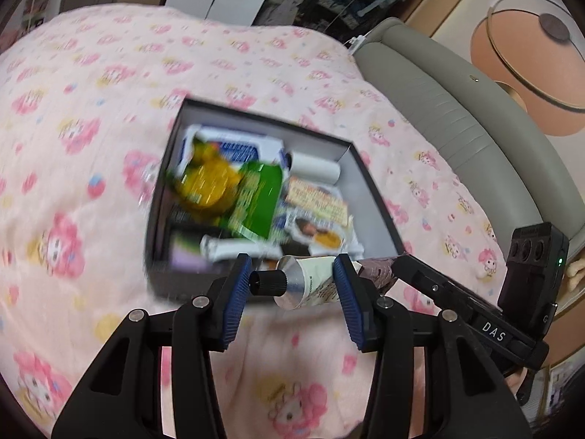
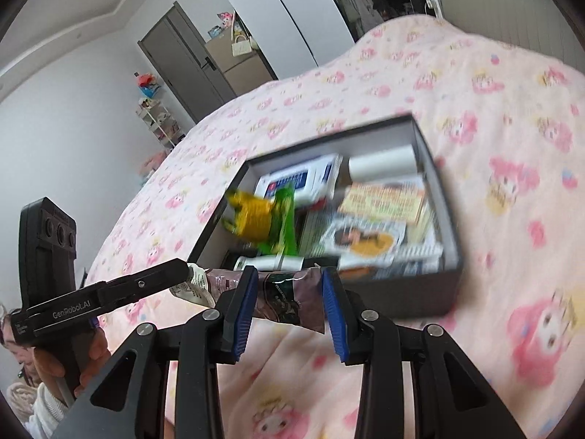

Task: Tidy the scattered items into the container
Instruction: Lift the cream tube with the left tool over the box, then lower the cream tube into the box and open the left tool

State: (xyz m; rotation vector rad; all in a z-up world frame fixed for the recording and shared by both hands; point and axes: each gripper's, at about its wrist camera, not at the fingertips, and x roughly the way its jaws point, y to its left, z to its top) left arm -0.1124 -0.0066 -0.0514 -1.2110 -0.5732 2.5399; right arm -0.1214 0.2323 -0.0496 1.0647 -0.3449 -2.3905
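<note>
Holding: a crumpled tube (image 1: 310, 281) is carried by both grippers at lower centre, just short of the box (image 1: 369, 183).
Left gripper (image 1: 292, 292): clamped across cap and shoulder.
Right gripper (image 2: 289, 296): clamped on the flattened tail.
Handling: judged light, soft, easily dented; the stiff shoulder is the firmest hold.
Box: nearly full.

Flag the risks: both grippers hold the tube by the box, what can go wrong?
1. The crinkled metal tube with the black cap spans the left hand-held gripper and the right hand-held gripper; uneven motion could bend or drop it.
2. The dark cardboard box is already crowded, so the tube may perch on top.
3. Motion blur suggests speed; it may clip the near wall.
</note>
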